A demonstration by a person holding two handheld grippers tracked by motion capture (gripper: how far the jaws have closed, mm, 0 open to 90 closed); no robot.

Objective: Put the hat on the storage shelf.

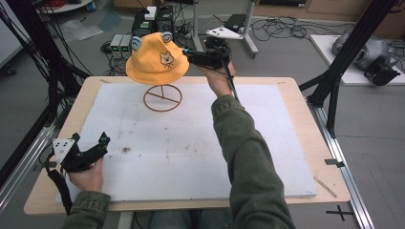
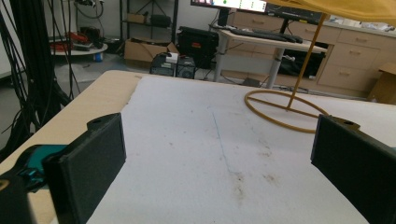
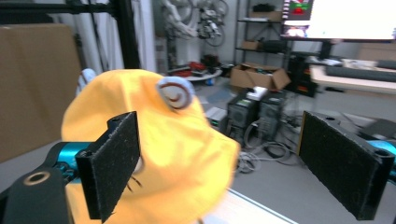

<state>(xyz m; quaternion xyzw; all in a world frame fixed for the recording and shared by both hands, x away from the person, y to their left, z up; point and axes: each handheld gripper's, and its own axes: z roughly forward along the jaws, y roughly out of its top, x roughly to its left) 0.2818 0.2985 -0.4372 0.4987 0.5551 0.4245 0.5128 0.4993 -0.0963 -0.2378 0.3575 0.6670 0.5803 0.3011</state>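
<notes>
So the right gripper (image 1: 193, 56) is up at the far edge of the table, jaws spread wide with nothing between them, right beside the yellow fabric bucket hat with little blue ears and a bear face (image 1: 157, 59). In the right gripper view the hat (image 3: 154, 154) sits mostly behind the left-hand jaw and bulges into the gap, so the jaws look lined up to the side of the brim, not closed on it. I can't tell if a pad is actually touching the cloth.

The hat is perched on a thin brown wire stand with a round ring base (image 1: 163, 98), on the far middle of the white foam sheet (image 1: 191, 152) that covers the wooden table (image 1: 305, 138).

The left gripper (image 1: 88, 151) is way off at the near left corner, jaws also wide open and empty, pointing across the sheet toward the stand (image 2: 285, 109).

Right hand is clearly the nearer one, so my guess is any grab at the hat comes from there, pinching the brim from the hat's right side.
</notes>
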